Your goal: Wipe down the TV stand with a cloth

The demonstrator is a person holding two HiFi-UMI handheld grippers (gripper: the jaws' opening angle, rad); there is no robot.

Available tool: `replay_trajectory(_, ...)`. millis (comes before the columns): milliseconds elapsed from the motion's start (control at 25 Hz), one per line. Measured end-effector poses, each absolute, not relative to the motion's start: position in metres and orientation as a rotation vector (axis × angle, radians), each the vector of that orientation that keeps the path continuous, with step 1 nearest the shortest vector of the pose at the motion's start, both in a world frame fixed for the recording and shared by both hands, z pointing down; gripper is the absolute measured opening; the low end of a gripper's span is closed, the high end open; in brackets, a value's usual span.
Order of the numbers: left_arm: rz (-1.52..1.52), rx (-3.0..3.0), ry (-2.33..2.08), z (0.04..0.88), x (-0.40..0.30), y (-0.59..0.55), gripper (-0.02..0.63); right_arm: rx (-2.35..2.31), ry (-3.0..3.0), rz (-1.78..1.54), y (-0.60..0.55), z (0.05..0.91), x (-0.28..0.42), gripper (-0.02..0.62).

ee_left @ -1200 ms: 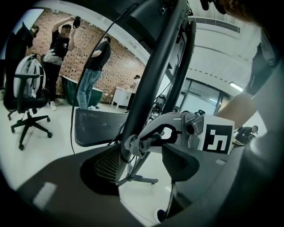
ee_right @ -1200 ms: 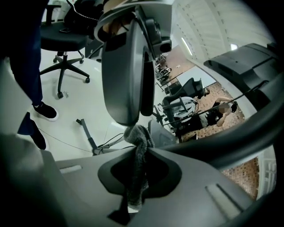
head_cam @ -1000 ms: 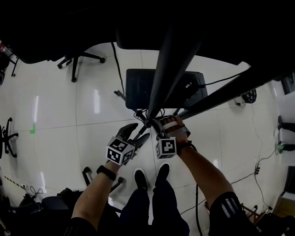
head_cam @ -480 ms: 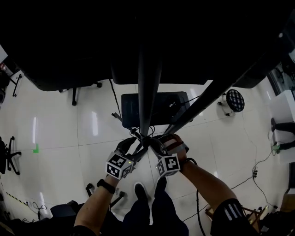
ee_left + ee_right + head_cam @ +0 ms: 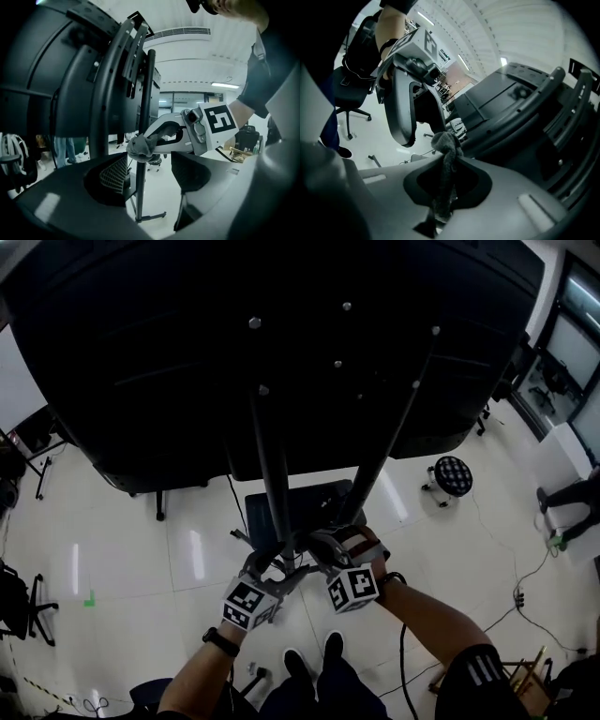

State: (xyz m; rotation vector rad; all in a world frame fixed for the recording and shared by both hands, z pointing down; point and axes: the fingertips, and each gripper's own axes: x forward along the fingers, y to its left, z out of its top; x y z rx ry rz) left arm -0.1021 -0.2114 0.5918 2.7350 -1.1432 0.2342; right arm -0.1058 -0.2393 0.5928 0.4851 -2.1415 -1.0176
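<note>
From above, the TV stand [image 5: 274, 486] showed as two dark poles running down from the black back of the screen [image 5: 281, 343] to a flat base [image 5: 302, 505] on the pale tiled floor [image 5: 169, 549]. Both grippers sat close together low down by the poles, near the person's feet. A round stool [image 5: 452, 474] stood further off to the right. That view was too dark to show a cloth or how either gripper's jaws stood.

The left gripper view gave what the overhead one missed. It showed the right gripper [image 5: 141, 144] reaching in from the right, clenched on a bunched grey cloth [image 5: 138, 148]. The wad was pressed against the side of a thin upright pole [image 5: 145, 93] of the stand. The left gripper [image 5: 150, 172] had its own jaws spread well apart with nothing held. The same pole rose in the gap beyond them, and I could not tell whether it touched either jaw.

The right gripper view confirmed the hold. The cloth ran up out of the closed jaws as a twisted strip and ended in a knot just ahead of them. The left gripper hung close behind it to the left, and the moulded back of the screen filled the right.
</note>
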Motion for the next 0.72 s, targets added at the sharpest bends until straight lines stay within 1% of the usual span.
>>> replay_trajectory(280, 0.130, 2.923, -1.125, 0.476, -0.076, -0.207, 0.316, 0.636, -2.120, -1.124, -0.244, 0.469, -0.073, 0.021)
replay_trajectory(520, 0.052, 3.000, -1.099, 0.406, -0.052, -0.199, 0.313, 0.770, -2.163, -1.159, -0.245, 0.370, -0.042, 0.021)
replay_trajectory(720, 0.026, 3.062, -1.120, 0.356, -0.033, -0.201, 0.313, 0.795, -2.158, -1.294, -0.243, 0.297, -0.023, 0.021)
